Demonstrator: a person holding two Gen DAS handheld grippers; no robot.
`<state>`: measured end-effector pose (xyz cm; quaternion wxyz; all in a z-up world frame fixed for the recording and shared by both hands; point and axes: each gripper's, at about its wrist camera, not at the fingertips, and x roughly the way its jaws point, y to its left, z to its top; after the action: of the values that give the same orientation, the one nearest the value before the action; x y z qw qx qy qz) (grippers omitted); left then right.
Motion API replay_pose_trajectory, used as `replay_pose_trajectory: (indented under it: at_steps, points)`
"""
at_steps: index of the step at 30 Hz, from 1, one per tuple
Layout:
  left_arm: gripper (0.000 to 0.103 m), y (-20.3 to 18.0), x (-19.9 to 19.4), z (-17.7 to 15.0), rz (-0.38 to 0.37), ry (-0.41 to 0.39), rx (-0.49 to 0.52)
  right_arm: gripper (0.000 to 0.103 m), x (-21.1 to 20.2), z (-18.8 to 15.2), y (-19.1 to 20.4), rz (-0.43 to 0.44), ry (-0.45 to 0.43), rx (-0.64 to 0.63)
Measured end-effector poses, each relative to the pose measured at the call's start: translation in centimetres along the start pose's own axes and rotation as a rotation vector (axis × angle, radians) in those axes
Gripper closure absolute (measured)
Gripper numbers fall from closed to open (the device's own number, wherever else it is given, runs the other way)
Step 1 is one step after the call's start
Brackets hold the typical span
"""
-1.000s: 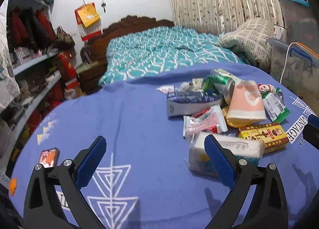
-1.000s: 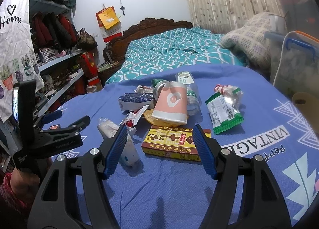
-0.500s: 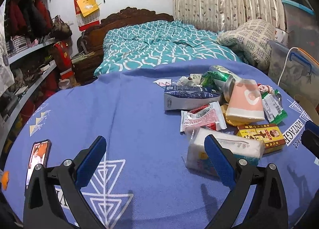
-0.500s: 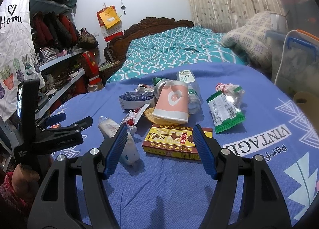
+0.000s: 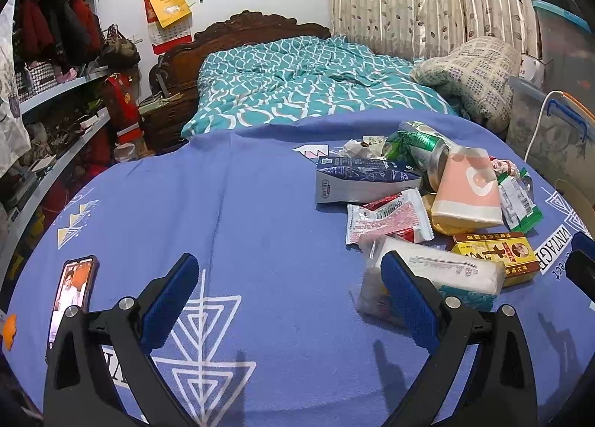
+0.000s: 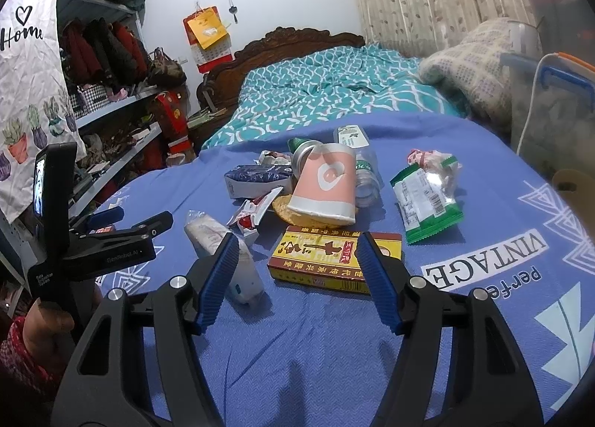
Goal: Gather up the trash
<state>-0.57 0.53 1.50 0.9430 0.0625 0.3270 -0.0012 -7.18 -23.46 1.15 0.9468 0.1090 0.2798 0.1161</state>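
Observation:
A pile of trash lies on the blue tablecloth (image 5: 260, 204): a pink paper cup (image 6: 325, 187), a yellow-red box (image 6: 331, 258), a green snack wrapper (image 6: 424, 196), a blue carton (image 5: 360, 178), a red-white wrapper (image 5: 386, 217), a green can (image 5: 420, 146) and a white tissue pack (image 5: 438, 274). My left gripper (image 5: 286, 297) is open and empty, left of the pile, its right finger in front of the tissue pack. My right gripper (image 6: 297, 278) is open and empty, its fingers framing the yellow-red box, apart from it. The left gripper also shows in the right wrist view (image 6: 111, 237).
A phone (image 5: 72, 289) lies at the cloth's front left. Behind the table stand a bed with a teal cover (image 5: 305, 81), cluttered shelves (image 5: 55, 122) on the left and a plastic storage bin (image 5: 546, 129) on the right. A clear bottle (image 6: 362, 170) lies behind the cup.
The left gripper's view has swung leftward and slightly closer, bringing the phone fully into view. The right gripper has barely moved. Both stay open.

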Motion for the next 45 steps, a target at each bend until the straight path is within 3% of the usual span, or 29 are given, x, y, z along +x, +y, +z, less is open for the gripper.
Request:
replay_pose_trajectory:
  at_steps: [3,12,19,27,31,35,37,40,45]
  points:
    - [0.017,0.0,0.1,0.0,0.009,0.003,0.005,0.036,0.0,0.0,0.0,0.001,0.003,-0.001]
    - [0.011,0.7,0.5,0.0,-0.025,0.035,-0.025,0.036,0.2,-0.1,0.0,0.000,0.010,-0.002]
    - [0.009,1.6,0.7,0.7,-0.201,0.098,-0.149,0.036,1.0,-0.3,-0.4,0.003,0.030,-0.006]
    - [0.009,0.1,2.3,0.7,-0.310,0.199,-0.192,0.041,4.9,1.0,-0.5,-0.064,0.099,-0.104]
    - [0.009,-0.2,3.1,1.2,-0.326,0.227,-0.214,0.042,6.7,0.6,1.5,0.003,0.147,-0.172]
    - [0.009,-0.5,3.6,1.2,-0.316,0.241,-0.207,0.042,5.6,-1.6,4.7,0.223,0.200,-0.266]
    - [0.009,-0.9,3.8,0.8,-0.299,0.246,-0.184,0.043,4.5,-2.1,4.9,0.200,0.170,-0.315]
    - [0.009,-1.0,4.1,-0.1,-0.297,0.274,-0.161,0.042,3.4,-1.7,2.9,0.087,0.119,-0.339]
    - [0.009,0.1,3.9,-1.9,-0.261,0.298,-0.149,0.042,3.7,0.7,-2.5,-0.005,0.143,-0.205]
